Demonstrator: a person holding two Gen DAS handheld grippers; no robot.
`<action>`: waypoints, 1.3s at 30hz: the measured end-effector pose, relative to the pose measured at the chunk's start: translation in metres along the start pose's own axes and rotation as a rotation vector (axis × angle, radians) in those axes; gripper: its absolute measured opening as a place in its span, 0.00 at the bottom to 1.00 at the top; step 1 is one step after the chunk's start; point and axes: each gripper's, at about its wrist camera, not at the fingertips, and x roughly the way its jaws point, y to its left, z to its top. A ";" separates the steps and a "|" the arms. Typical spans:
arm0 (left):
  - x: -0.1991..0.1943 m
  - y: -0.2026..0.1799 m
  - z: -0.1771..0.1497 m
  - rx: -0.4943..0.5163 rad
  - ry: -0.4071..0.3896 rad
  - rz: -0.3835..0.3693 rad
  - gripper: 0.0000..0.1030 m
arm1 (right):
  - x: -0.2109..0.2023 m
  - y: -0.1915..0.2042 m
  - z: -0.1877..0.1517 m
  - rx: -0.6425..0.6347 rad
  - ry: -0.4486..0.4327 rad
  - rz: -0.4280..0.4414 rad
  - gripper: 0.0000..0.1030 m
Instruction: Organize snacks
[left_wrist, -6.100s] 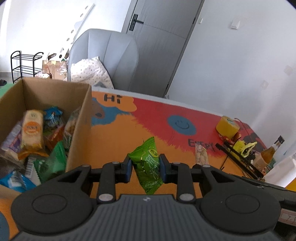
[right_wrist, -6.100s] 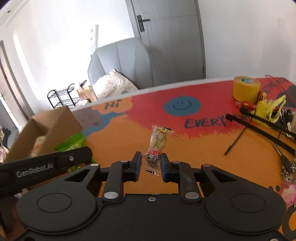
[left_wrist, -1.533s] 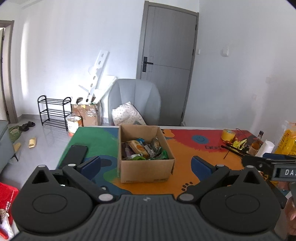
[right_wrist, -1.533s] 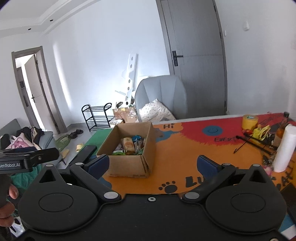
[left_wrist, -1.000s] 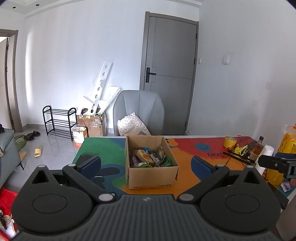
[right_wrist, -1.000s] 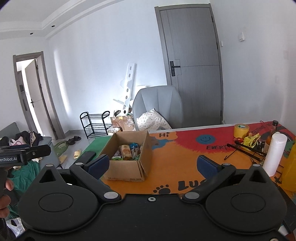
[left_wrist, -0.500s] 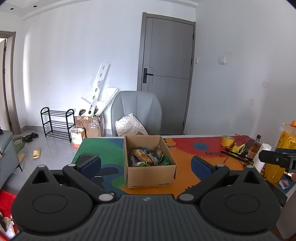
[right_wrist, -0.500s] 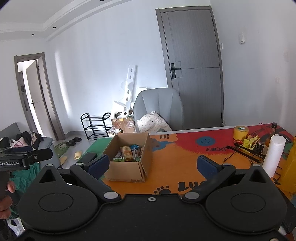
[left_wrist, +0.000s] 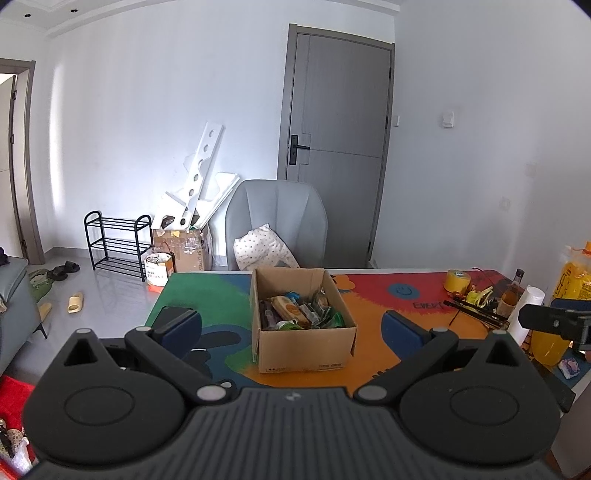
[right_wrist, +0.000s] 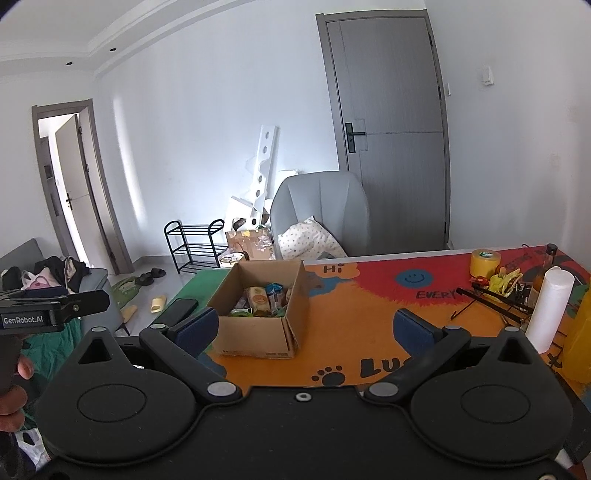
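We face a white-walled room with a grey door (left_wrist: 338, 147) and a worktop (right_wrist: 343, 321) under a bright printed mat. The cardboard box (left_wrist: 301, 319) on it holds the snacks (left_wrist: 299, 312); none shows loose. Our left gripper (left_wrist: 291, 326) and right gripper (right_wrist: 306, 326) hang well back, jaws wide and empty. We judge the sorting done; best keep clear of the box. Readable: "Hi", "EVERY", "GenRobot.AI".
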 end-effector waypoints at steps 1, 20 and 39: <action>0.000 0.000 0.000 0.001 0.001 -0.002 1.00 | -0.001 0.000 0.000 -0.001 -0.001 0.000 1.00; 0.000 -0.001 0.000 0.008 0.017 -0.017 1.00 | 0.003 0.001 0.000 0.005 0.009 0.006 1.00; -0.001 -0.001 -0.001 0.007 0.020 -0.030 1.00 | 0.000 0.000 0.001 0.010 0.011 -0.001 1.00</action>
